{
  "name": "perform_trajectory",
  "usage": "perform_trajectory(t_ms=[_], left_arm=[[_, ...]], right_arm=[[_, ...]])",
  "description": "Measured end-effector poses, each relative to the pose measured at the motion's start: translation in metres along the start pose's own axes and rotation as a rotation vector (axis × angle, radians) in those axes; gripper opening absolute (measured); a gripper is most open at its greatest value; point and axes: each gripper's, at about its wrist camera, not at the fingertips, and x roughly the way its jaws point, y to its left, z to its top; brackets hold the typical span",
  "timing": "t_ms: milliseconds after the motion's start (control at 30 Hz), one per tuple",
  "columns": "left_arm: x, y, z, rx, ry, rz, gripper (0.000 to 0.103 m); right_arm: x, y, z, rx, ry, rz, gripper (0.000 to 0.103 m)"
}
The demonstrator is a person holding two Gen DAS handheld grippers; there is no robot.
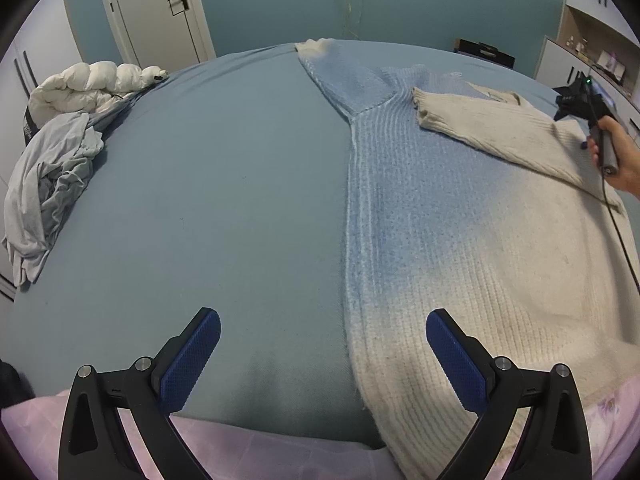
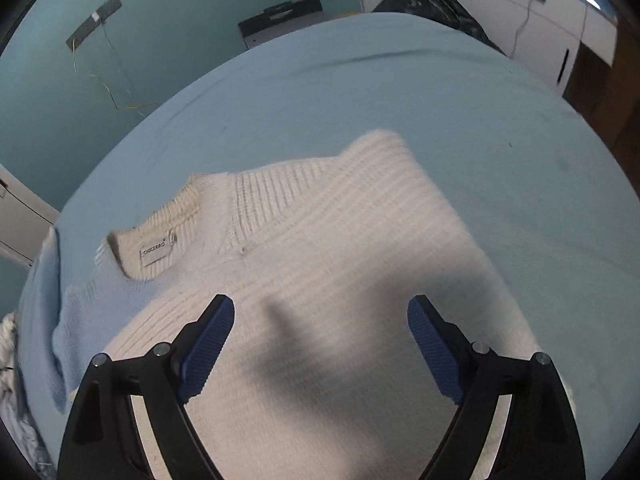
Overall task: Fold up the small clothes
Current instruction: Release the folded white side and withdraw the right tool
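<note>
sweater (image 1: 460, 208) lies flat on the bed's (image 1: 200, 200) right half, long axis near edge to far edge. right gripper (image 2: 321, 322) hovers over its shoulder, nearer; left gripper (image 1: 323, 334) straddles its left edge. both wide open, empty.

Left hand-held gripper (image 1: 323, 334): two black angular finger arms, each with triangular cut-outs and two round silver pivot screws near the top. Each finger carries a blue pad (image 1: 191, 360) with a fine diamond-knurled texture on its inner face.

Right hand-held gripper (image 2: 321, 322): identical black arms and silver screws; its blue pads (image 2: 434, 350) show horizontal ribbing. Seen from the left wrist, its black body bears a small green indicator light, a grey handle and a thin black trailing cable (image 1: 618, 232).
</note>
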Motion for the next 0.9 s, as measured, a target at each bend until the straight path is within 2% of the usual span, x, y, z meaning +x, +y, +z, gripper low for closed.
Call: perform_trajectory(t_ms=[33,100,200,267,333,400,500,600,700,767,800,900], left_arm=[[0.001,0.0,0.0,-0.001,0.003,0.001,0.103],[0.005,0.0,0.0,0.003,0.01,0.01,0.103],[0.009,0.001,0.0,0.006,0.019,0.018,0.103],[0.007,0.001,0.001,0.003,0.012,0.012,0.103],[0.003,0.0,0.001,-0.002,0.004,0.006,0.103],[-0.001,-0.002,0.0,0.002,-0.008,-0.002,0.103],[-0.011,-0.007,-0.002,0.028,-0.035,0.029,0.103],[-0.022,-0.006,-0.005,0.043,-0.061,0.035,0.103],[-0.026,-0.002,-0.005,0.043,-0.069,0.037,0.103],[-0.029,-0.002,-0.002,0.039,-0.078,0.024,0.103],[-0.03,-0.002,-0.001,0.036,-0.085,0.016,0.103],[-0.038,-0.002,0.001,0.034,-0.098,-0.007,0.103]], right_arm=[[0.013,0.001,0.003,-0.005,0.034,-0.018,0.086],[0.042,0.003,-0.001,-0.024,0.121,-0.107,0.087],[0.041,0.011,-0.004,-0.115,0.092,-0.157,0.089],[0.023,0.012,-0.005,-0.113,0.061,-0.137,0.088],[-0.019,0.009,-0.014,-0.098,-0.06,-0.012,0.089],[-0.033,0.006,-0.031,-0.124,-0.063,0.047,0.089],[-0.03,0.008,-0.068,-0.193,-0.052,0.01,0.089],[0.014,0.018,-0.085,-0.256,0.102,-0.057,0.09],[-0.022,0.024,-0.088,-0.267,0.015,-0.095,0.09],[-0.056,0.025,-0.096,-0.25,-0.026,-0.021,0.09],[-0.08,0.021,-0.104,-0.227,-0.038,0.061,0.091],[-0.128,0.016,-0.133,-0.161,-0.015,0.211,0.091]])
